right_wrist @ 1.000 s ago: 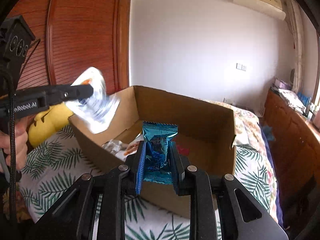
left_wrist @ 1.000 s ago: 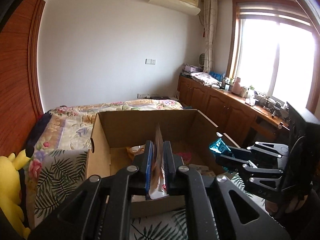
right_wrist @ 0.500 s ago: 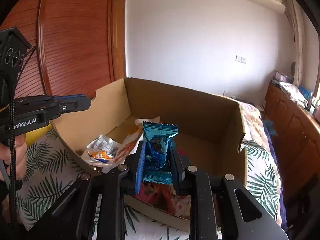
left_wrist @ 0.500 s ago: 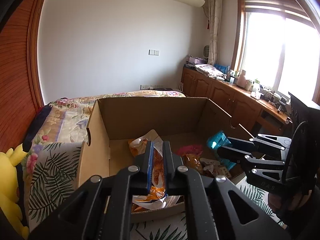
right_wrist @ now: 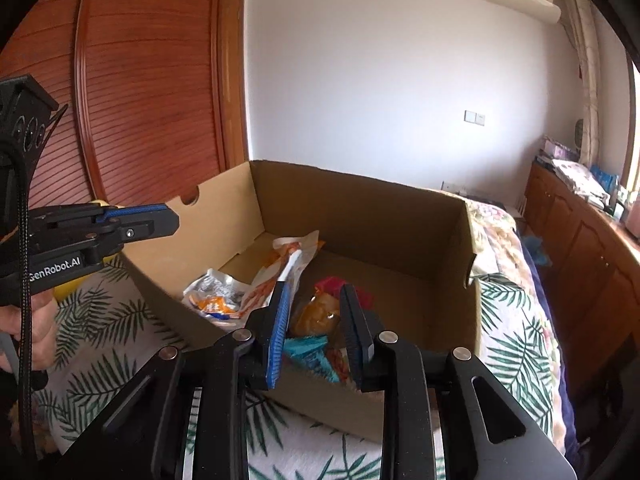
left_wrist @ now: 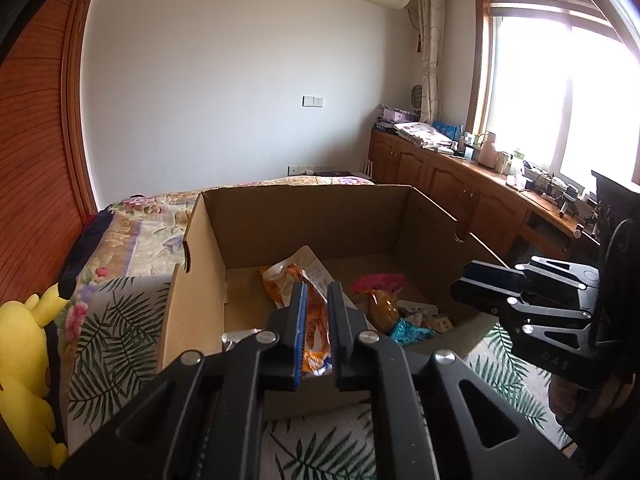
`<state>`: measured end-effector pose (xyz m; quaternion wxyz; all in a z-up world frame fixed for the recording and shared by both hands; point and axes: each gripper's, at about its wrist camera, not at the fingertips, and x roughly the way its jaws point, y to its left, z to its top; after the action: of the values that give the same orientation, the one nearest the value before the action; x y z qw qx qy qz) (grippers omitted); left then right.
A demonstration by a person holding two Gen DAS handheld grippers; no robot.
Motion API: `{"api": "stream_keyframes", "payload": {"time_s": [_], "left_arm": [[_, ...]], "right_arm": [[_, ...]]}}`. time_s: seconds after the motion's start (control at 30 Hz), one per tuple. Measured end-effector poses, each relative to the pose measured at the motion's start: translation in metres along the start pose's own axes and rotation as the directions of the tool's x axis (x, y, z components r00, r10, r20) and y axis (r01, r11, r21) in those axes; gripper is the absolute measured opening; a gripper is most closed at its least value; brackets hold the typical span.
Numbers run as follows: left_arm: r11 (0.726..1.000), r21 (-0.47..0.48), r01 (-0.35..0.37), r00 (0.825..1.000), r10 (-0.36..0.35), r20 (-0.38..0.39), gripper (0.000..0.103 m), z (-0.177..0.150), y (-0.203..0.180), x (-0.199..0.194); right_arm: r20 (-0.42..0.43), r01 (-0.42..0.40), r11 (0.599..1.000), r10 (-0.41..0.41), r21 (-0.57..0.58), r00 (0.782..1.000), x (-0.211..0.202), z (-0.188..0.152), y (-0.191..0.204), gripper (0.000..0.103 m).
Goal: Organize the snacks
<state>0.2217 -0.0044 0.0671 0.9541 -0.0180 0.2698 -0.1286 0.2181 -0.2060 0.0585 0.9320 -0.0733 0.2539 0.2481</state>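
Both packets are now lying inside the cardboard box instead of between the tongs. The right tongs are hanging wide open, empty, above the blue packet; the left tongs are slightly parted, empty, over the orange packet. The drop step is finishing; the next move likely calls for fetching another snack outside the box.

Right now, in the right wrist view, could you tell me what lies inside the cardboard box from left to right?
Crumpled white-and-orange wrapper → long orange-and-white snack bag → amber packet with a pink top. All lie in the cardboard box.
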Motion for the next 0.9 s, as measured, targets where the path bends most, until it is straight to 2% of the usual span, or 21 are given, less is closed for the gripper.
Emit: {"api": "stream_keyframes", "payload": {"time_s": [0.37,0.43,0.5,0.53,0.73,0.87,0.9], "left_arm": [[0.999,0.023,-0.031,0.999,0.031,0.018,0.011,-0.012,-0.017,-0.052],[0.999,0.023,-0.041,0.999,0.041,0.020,0.021,-0.015,-0.021,-0.061],[0.999,0.017,-0.048,0.999,0.048,0.017,0.043,-0.019,-0.022,-0.066],[0.999,0.011,-0.051,0.999,0.051,0.014,0.044,-0.023,-0.023,-0.069],[0.998,-0.014,-0.058,0.998,0.058,0.003,0.046,-0.039,-0.024,-0.085],[0.996,-0.012,-0.085,0.996,0.085,-0.002,0.049,-0.048,-0.028,-0.096],[0.995,-0.008,-0.095,0.995,0.095,-0.001,0.049,-0.050,-0.030,-0.098]], "right_arm": [[0.043,0.011,1.000,-0.012,0.007,0.999,-0.060,-0.007,0.021,0.027],[0.049,0.017,1.000,-0.018,0.007,0.999,-0.071,-0.010,0.026,0.028],[0.053,0.021,1.000,-0.021,0.010,0.998,-0.078,-0.012,0.030,0.031],[0.056,0.025,1.000,-0.025,0.014,0.998,-0.083,-0.014,0.033,0.032],[0.072,0.059,0.998,-0.062,0.033,0.995,-0.101,-0.022,0.041,0.047],[0.087,0.089,0.995,-0.093,0.054,0.992,-0.114,-0.027,0.045,0.066],[0.090,0.098,0.994,-0.103,0.058,0.991,-0.116,-0.028,0.046,0.068]]}}
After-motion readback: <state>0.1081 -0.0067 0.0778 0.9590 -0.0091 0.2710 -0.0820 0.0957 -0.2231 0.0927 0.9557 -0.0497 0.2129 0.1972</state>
